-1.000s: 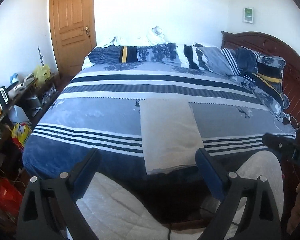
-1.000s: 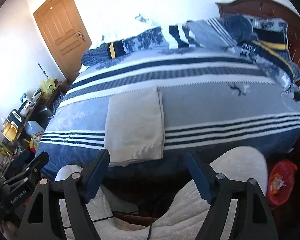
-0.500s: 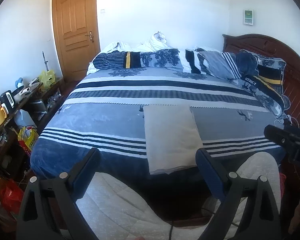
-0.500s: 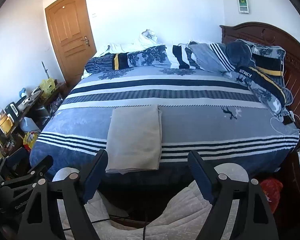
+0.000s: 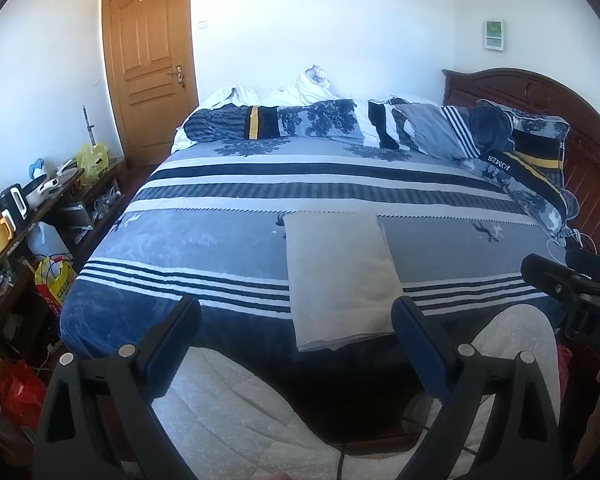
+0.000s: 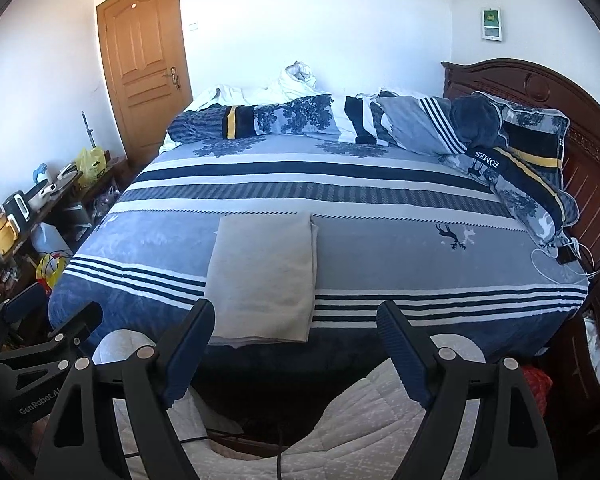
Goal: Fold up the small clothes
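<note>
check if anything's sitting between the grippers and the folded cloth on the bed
Nothing visible does. The folded cloth lies alone at the bed's near edge, and both the left gripper and right gripper hang open, back from it.

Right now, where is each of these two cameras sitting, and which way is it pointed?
Left wrist: on the left hand-held gripper, looking down at the bed and folded cloth; open fingers, white-trousered knees, right hand-held gripper at its right edge.
Right wrist: on the right hand-held gripper, same aim; left one at lower left.
Shared: bed, cloth, door, headboard.
</note>
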Available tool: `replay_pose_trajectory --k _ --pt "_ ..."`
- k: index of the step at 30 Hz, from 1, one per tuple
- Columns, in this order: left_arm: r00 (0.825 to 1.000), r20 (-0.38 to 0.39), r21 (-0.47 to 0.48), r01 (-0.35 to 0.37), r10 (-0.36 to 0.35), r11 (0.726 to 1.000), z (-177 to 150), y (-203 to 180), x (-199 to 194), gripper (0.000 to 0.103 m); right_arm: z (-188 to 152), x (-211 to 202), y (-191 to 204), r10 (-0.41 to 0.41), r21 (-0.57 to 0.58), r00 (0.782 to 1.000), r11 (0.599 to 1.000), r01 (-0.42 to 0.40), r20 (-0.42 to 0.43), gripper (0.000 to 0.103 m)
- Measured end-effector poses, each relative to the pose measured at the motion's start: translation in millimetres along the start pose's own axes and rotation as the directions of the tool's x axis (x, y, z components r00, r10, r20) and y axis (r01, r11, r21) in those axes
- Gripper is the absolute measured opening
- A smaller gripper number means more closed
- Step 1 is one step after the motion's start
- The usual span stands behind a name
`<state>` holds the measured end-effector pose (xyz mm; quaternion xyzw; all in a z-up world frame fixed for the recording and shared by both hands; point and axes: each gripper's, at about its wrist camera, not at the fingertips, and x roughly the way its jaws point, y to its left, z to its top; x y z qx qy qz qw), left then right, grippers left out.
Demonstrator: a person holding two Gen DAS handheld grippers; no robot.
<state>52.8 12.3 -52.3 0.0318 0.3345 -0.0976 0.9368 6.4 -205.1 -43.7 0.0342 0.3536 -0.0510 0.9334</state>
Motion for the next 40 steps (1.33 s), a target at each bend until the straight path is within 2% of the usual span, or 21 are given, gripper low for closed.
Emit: replay_pose_trajectory --k 20,32,35,40 --pt "1.000 -0.006 0.009 -0.008 0.008 1.000 -3 -13 -3 0.096 -3 5 1 0.003 -0.016 1.000 1.000 -0.003 -0.013 0.088" --pt "1.000 -0.017 0.026 0.021 -0.021 0.999 -10 -12 7 0.096 -5 8 -1 0.013 -0.010 1.000 1.000 -0.013 -0.027 0.088" --pt "0.999 -0.049 0.019 0.014 -0.013 1.000 -15 -9 20 0.096 -8 16 -3 0.009 -0.003 0.999 1.000 -0.009 -0.040 0.091" --pt "0.992 -0.129 -0.004 0.009 -0.010 1.000 -21 -3 53 0.096 -12 58 -11 0.035 0.046 0.990 0.999 -0.029 -0.134 0.091"
